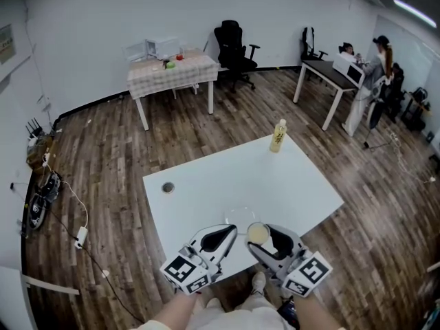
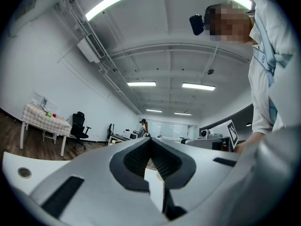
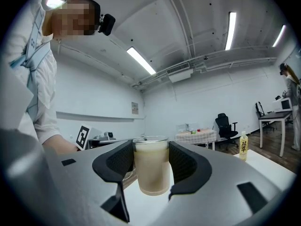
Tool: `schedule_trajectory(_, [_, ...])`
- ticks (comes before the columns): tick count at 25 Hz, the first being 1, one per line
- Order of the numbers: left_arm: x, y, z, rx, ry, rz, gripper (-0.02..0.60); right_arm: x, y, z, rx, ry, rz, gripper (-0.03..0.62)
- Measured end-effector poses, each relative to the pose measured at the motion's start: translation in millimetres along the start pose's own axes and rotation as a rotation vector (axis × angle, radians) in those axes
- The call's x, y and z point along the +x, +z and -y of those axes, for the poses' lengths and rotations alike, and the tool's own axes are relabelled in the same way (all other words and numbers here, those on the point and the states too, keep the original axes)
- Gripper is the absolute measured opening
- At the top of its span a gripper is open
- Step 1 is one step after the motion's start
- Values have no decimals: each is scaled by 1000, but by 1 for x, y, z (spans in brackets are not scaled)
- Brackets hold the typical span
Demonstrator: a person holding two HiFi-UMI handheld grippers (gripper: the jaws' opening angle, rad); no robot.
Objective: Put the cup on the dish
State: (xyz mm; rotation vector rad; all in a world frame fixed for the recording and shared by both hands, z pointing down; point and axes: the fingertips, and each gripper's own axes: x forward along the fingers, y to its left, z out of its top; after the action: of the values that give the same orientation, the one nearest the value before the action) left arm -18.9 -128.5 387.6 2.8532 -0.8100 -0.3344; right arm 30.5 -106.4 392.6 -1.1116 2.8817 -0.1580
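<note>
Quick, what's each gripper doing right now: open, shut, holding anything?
Left gripper: jaws shut, nothing between them.
Right gripper: jaws closed on the cup.

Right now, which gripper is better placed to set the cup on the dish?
Right. The right gripper already has its jaws closed on the cup, right by the dish. The left gripper is shut and empty.

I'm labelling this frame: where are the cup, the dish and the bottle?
cup [image 3: 151, 168], right gripper view, milky side wall.
dish [image 1: 235, 217], head view, bare left part.
bottle [image 1: 278, 137], head view, mid body.
</note>
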Motion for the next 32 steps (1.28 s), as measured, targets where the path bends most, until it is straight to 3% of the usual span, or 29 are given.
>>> schedule_trajectory(12, [15,-18,-17,-10,20,-40,0,11,-6,37,21,2,-6,253])
schedule_trajectory(16, [17,-34,-10,-25,-27,-78,2,14,-11,47,33,-12,-9,253])
schedule_trajectory(18, [22,-46,-3,-14,-59,-123,91,15,-12,52,39,-18,-10,253])
schedule_trajectory(21, [31,-67,3,16,-73,-197,163,17,-12,56,42,-21,-9,253])
schedule_trajectory(27, [48,-80,3,32,-74,-225,233,25,-12,55,40,-9,-13,253])
schedule_trajectory(32, [54,-74,1,78,-76,-222,233,30,-14,46,30,8,-22,253])
